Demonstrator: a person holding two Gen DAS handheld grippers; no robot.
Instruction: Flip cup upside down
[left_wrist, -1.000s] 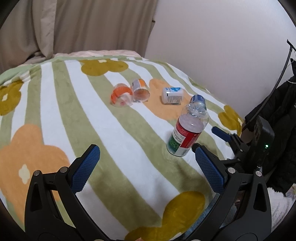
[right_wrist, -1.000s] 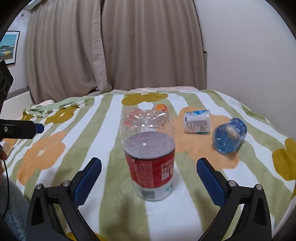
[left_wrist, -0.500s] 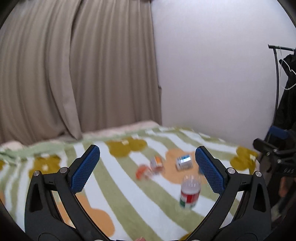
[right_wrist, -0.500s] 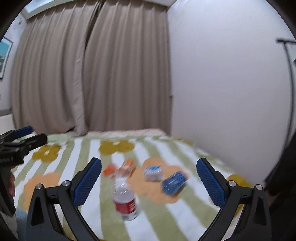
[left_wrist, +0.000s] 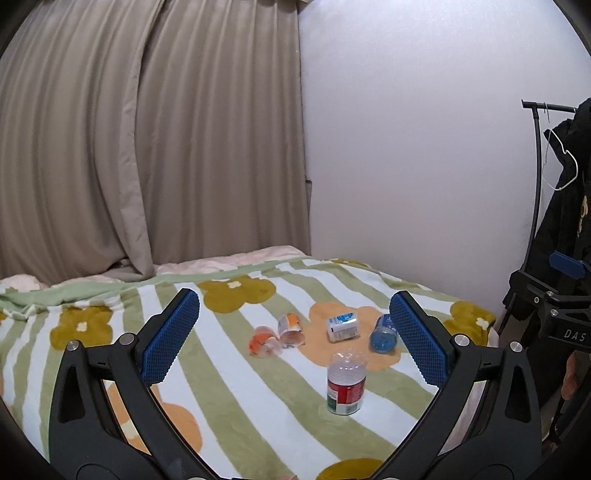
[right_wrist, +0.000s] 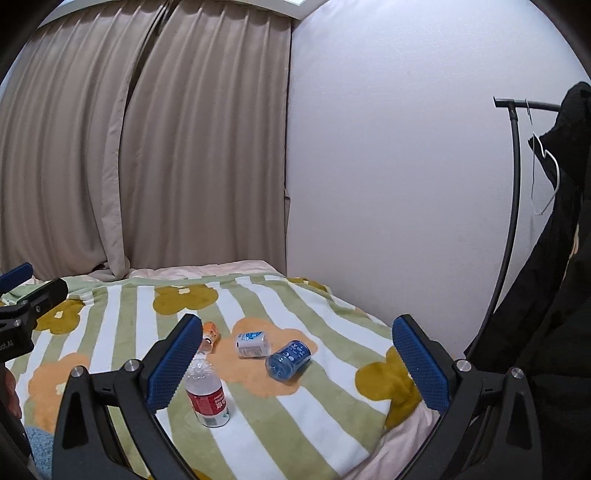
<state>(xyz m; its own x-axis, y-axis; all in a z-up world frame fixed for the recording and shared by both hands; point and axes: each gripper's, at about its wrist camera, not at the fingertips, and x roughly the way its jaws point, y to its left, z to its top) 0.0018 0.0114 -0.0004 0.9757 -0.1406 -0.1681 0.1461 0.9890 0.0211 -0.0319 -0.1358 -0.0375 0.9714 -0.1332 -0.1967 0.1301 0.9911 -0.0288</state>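
A clear plastic cup with a red label (left_wrist: 345, 384) (right_wrist: 208, 395) stands on the striped flower blanket (left_wrist: 229, 398) with its ribbed base on top. My left gripper (left_wrist: 294, 306) is open, well back from the cup and above the bed, with nothing between its blue pads. My right gripper (right_wrist: 298, 325) is also open and empty, equally far back. The cup shows just beside its left finger (right_wrist: 173, 363). Each gripper appears at the edge of the other's view.
Several other cups lie on their sides behind it: a blue one (left_wrist: 382, 334) (right_wrist: 290, 358), a white one (left_wrist: 343, 326) (right_wrist: 253, 343), and two orange ones (left_wrist: 263, 345) (left_wrist: 290, 328). A rack with a black coat (right_wrist: 554, 295) stands right of the bed. Curtains and a wall lie beyond.
Both grippers have drawn back and up from the red-label cup, so the whole bed now shows. The cup has stayed standing in the same place.
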